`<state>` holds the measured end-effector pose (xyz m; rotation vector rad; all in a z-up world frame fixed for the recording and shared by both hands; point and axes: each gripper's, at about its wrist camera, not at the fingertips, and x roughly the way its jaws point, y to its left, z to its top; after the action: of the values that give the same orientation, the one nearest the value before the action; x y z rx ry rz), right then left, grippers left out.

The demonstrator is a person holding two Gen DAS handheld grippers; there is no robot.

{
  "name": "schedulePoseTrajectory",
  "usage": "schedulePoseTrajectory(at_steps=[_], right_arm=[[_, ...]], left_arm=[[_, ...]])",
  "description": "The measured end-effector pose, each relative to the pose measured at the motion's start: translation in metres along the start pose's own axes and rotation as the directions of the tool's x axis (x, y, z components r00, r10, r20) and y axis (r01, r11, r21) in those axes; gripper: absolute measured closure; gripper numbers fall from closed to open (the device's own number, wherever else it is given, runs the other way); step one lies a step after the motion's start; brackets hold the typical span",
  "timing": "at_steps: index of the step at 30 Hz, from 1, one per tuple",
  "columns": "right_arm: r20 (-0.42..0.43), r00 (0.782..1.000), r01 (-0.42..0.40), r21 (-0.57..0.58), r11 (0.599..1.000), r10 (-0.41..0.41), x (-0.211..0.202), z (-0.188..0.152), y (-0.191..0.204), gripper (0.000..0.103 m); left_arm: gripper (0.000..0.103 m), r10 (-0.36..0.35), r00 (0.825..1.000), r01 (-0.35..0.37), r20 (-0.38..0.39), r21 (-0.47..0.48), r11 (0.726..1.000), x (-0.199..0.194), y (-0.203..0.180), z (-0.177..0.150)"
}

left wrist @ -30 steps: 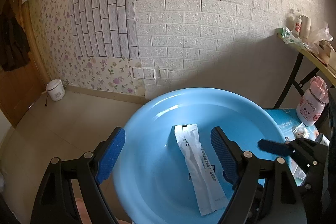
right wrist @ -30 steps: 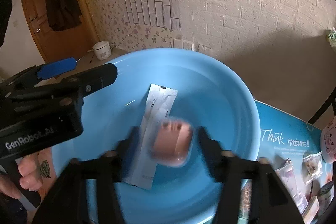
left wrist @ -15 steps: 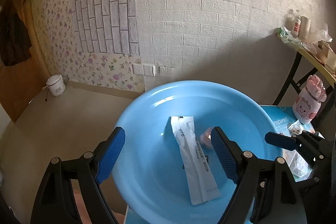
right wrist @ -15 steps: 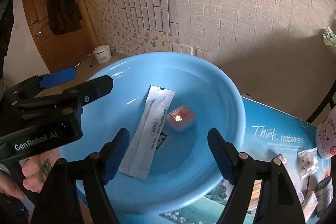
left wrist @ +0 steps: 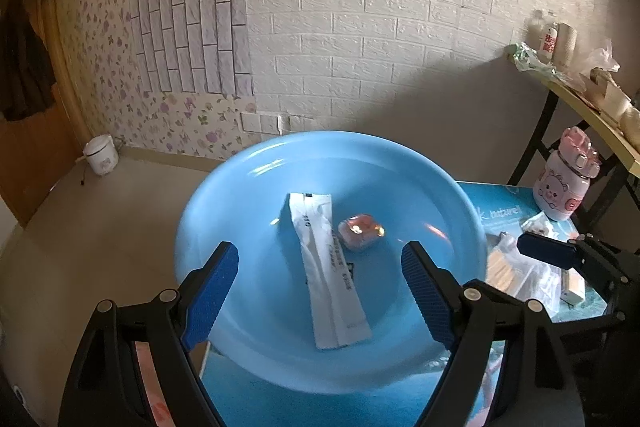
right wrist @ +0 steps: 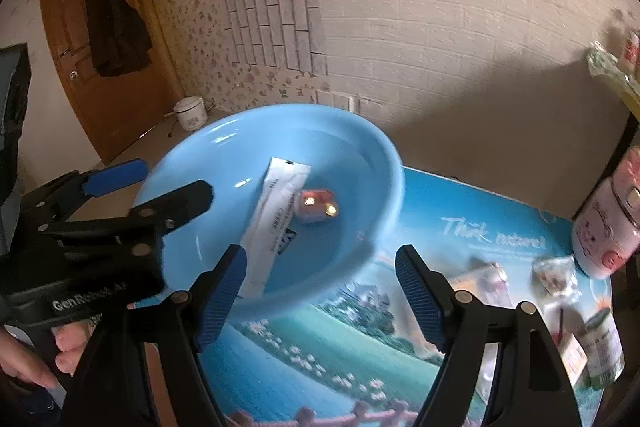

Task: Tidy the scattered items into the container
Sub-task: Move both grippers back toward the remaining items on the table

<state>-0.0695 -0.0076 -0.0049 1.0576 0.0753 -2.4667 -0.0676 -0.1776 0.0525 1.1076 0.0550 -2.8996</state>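
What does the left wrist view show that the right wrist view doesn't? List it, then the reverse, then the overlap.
Left wrist view only: the side table along the right wall, with the bags on it seen sharply.
Right wrist view only: the wooden door with a dark coat, a hand gripping the left tongs, and a green-labelled jar.
Both: the blue basin holding a white sachet and a small pink packet, and the pink bottle.

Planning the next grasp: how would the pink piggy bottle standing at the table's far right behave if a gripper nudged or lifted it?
The pink bottle stands upright and looks taller than wide, so a high push would probably tip it. Its rounded body seems smooth and hard, likely stiff and perhaps slippery between pads. Whether it is full or heavy cannot be told.
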Motion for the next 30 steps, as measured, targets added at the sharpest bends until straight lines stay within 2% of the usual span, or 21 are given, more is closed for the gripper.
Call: schedulePoseTrajectory(at_steps=[14, 20, 30], right_arm=[[-0.034, 0.995, 0.099, 0.115, 0.988, -0.096, -0.045, -0.039, -0.072, 0.025], [-0.029, 0.992, 0.124, 0.119, 0.985, -0.121, -0.065, -0.050, -0.091, 0.025], [-0.029, 0.993, 0.120, 0.164, 0.979, -0.117, -0.078, -0.066, -0.118, 0.025]], left_arm=[[0.020, -0.059, 0.998, 0.059, -0.003, 0.027, 0.998, -0.021, -0.064, -0.014], [0.020, -0.081, 0.997, 0.081, -0.013, 0.052, 0.995, -0.027, -0.094, -0.020], [0.020, -0.092, 0.995, 0.096, -0.050, 0.074, 0.993, -0.025, -0.122, -0.030]])
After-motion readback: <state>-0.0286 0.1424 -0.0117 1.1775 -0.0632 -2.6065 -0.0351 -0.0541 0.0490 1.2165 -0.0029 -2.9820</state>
